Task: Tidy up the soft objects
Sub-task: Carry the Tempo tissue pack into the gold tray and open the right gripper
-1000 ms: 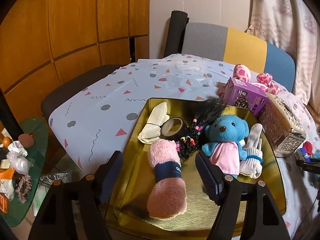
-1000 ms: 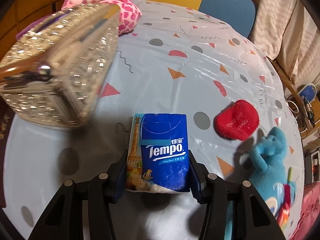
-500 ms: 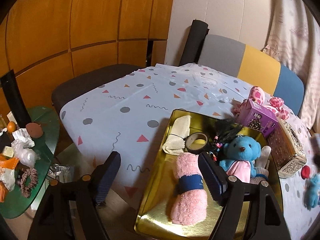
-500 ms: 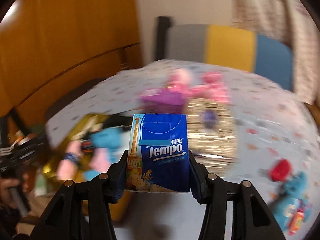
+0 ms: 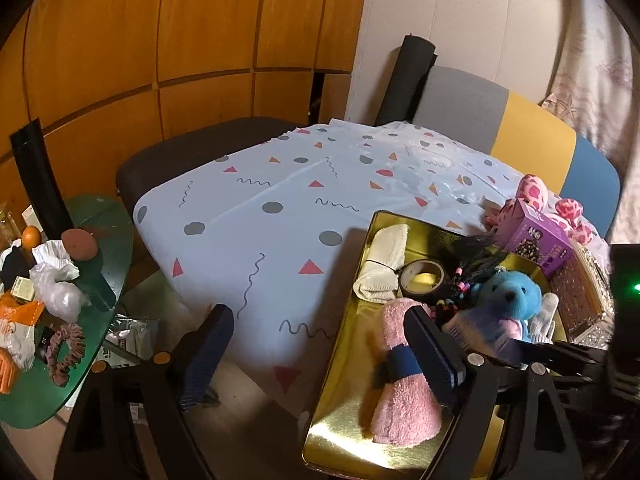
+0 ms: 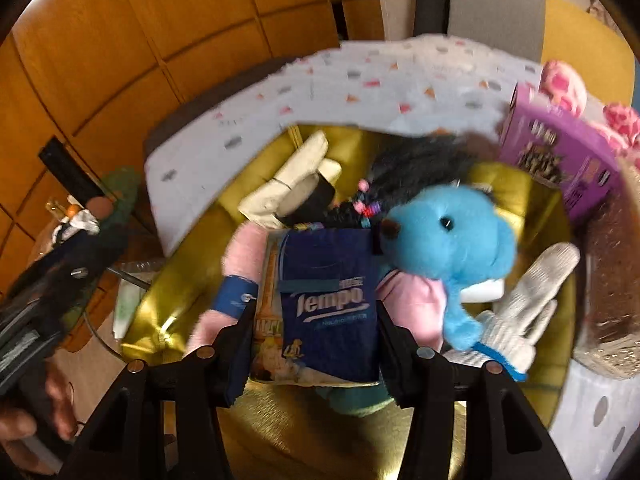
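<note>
My right gripper (image 6: 316,314) is shut on a blue Tempo tissue pack (image 6: 328,304), and its jaws are just starting to open. It hangs over the gold tray (image 6: 180,292), between a pink rolled towel (image 6: 236,256) and a blue teddy (image 6: 448,236). The tray also holds cream gloves (image 6: 288,188), black braided hair (image 6: 408,172) and a white knit glove (image 6: 528,308). My left gripper (image 5: 316,314) is open, its jaws still opening with nothing between them. It hangs at the tray's (image 5: 352,360) near left edge, beside the pink towel (image 5: 404,412) and the teddy (image 5: 508,296).
A purple box (image 5: 536,240), a pink spotted plush (image 5: 532,192) and a glittery box (image 5: 580,292) stand right of the tray. The patterned tablecloth (image 5: 280,200) stretches to the left. A cluttered green side table (image 5: 100,240) sits at the far left, and a hand (image 6: 24,428) holds the left gripper.
My right gripper carried the tissue pack from the cloth near the red pad across to above the gold tray. My left gripper drew back from the pink towel and its jaws spread wider.
</note>
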{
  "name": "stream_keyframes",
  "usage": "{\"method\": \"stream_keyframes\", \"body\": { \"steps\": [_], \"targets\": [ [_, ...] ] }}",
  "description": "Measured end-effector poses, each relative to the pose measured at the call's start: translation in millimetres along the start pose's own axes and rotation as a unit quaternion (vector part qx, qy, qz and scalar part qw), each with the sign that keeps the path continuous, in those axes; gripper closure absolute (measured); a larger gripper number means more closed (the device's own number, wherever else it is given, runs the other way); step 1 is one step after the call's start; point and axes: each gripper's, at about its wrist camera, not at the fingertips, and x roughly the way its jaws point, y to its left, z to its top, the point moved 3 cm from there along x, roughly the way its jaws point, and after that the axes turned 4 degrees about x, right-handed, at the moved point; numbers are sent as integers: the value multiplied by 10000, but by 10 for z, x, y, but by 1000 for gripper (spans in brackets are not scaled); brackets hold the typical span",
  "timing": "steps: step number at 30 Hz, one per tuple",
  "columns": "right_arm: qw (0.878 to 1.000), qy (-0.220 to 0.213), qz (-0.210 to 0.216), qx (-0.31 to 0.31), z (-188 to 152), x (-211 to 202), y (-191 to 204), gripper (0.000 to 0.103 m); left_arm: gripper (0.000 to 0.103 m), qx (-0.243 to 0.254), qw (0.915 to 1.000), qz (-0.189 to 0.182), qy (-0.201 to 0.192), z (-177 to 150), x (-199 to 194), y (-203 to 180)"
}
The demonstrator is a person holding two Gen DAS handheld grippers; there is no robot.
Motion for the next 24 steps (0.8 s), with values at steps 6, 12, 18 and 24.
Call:
{"method": "stream_keyframes", "body": {
  "steps": [6, 12, 18, 24],
  "targets": [
    [9995, -173, 202, 152, -21, -105, -68, 30, 10, 114, 9999, -74, -4, -23, -6, -80],
    [9980, -535, 196, 269, -43, -396, -152, 30, 10, 256, 9995, -180, -16, -41, -42, -192],
    [9952, -937, -29, 278, -153, -739, -270, 30, 10, 661, 9971, -343, -152, -55, -162, -436],
    [9917, -1231, -301, 237, -247, -1013, -427, 30, 8, 997, 9931, -581, -200, -72, -279, -695]
  ]
}}
